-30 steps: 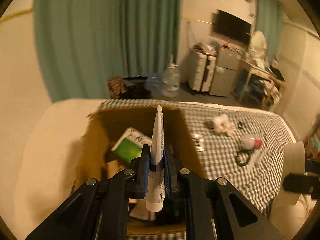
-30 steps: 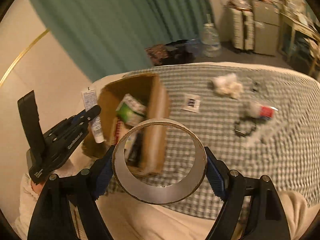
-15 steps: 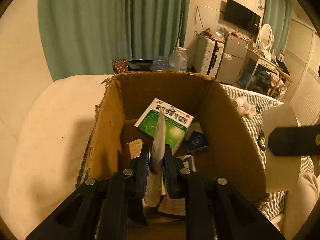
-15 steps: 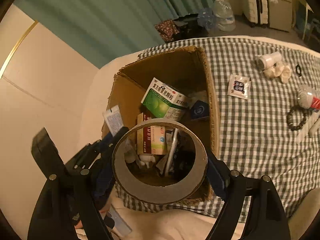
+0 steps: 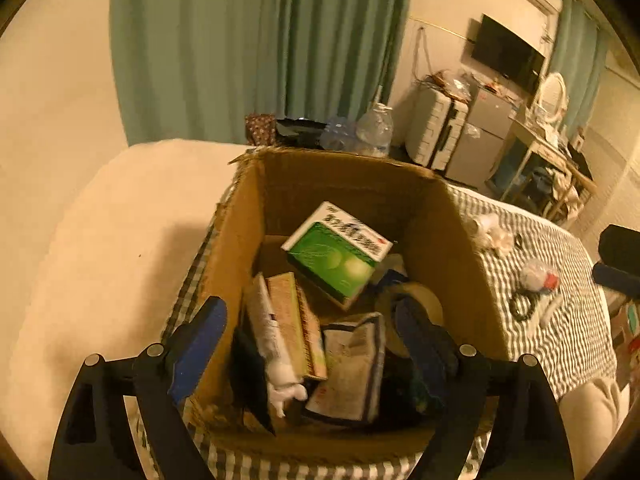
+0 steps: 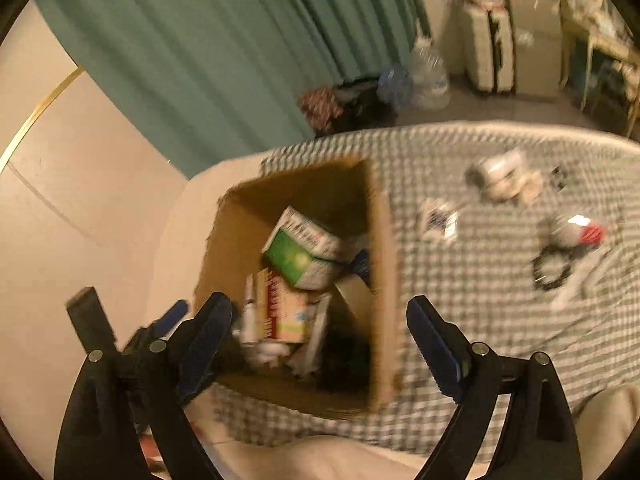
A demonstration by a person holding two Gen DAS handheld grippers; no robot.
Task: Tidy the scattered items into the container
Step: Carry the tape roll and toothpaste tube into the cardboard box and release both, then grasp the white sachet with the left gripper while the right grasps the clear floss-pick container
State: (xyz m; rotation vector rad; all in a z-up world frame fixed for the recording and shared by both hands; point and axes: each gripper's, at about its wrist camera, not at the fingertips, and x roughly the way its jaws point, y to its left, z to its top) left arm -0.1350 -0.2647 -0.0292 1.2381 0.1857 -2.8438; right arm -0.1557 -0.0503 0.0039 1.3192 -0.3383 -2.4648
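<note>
Blue-padded left claw (image 5: 310, 340) and right claw (image 6: 320, 334) both gape empty, jaws just opened; white tube (image 5: 270, 340) and tape roll (image 5: 416, 306) lie inside cardboard box (image 5: 452, 240) beside green carton (image 5: 334, 258); bracelet (image 6: 552, 268) remains on checked bed cover (image 6: 460, 280).

Right gripper (image 6: 320, 344), just opening, empty fingers (image 6: 434, 346) above cardboard box (image 6: 382, 280).
</note>
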